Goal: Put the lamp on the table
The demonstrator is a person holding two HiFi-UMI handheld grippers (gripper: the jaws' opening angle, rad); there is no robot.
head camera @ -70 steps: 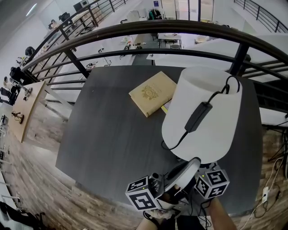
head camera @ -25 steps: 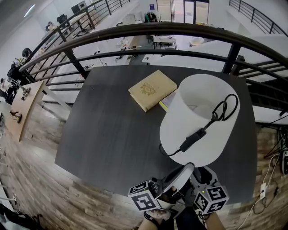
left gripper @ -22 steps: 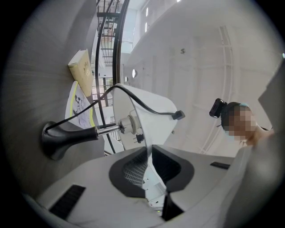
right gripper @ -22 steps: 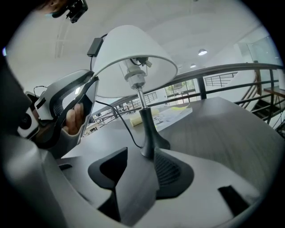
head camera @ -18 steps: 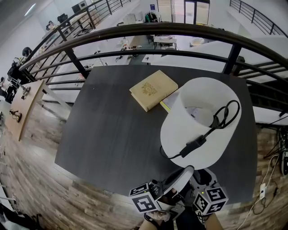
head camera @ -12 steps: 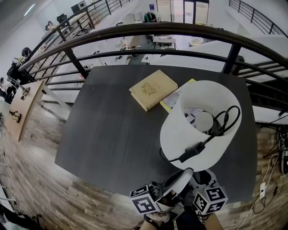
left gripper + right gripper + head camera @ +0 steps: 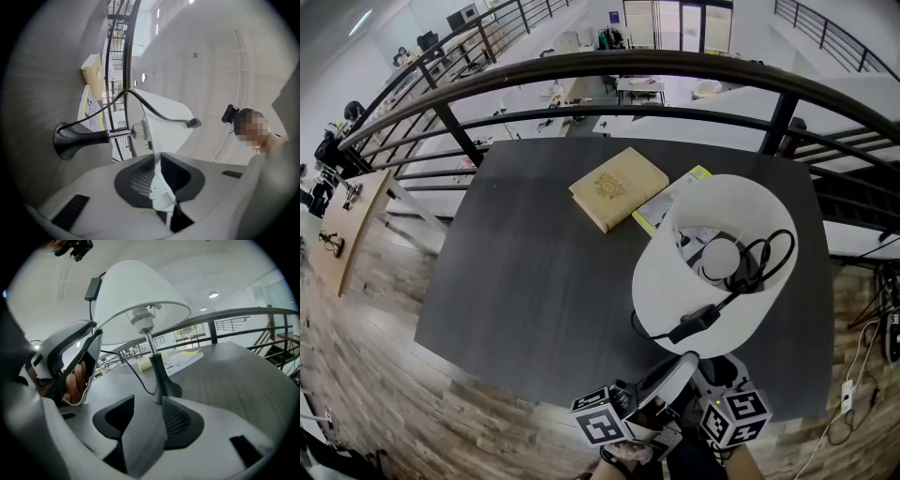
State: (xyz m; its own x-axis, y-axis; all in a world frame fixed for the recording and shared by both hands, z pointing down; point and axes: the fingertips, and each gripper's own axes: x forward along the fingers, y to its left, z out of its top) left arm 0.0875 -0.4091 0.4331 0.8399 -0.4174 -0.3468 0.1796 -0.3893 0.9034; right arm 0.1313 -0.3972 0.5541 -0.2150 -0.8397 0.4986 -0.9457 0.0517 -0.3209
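Note:
The lamp (image 7: 675, 281) stands upright on the dark table (image 7: 534, 262), its white shade open to the head view and the bulb visible inside. Its black cord with an inline switch (image 7: 694, 323) drapes over the shade's top. My left gripper (image 7: 680, 364) reaches up to the shade's near lower rim. In the left gripper view the left gripper (image 7: 157, 159) has that white rim between its pads; its jaws have just been opening a little, with the rim still filling the gap. The right gripper (image 7: 149, 400) is open and holds nothing, just short of the lamp's black base (image 7: 164, 387).
A tan book (image 7: 617, 187) and a yellow-edged sheet (image 7: 670, 202) lie on the table beyond the lamp. A dark metal railing (image 7: 628, 66) curves behind the table's far edge. Wood flooring lies left of the table. A hand (image 7: 75, 378) works the left gripper.
The lampshade has swung from leaning toward me to upright, so its open top and bulb now show. The yellow-edged sheet has come into sight. Both grippers stayed almost in place.

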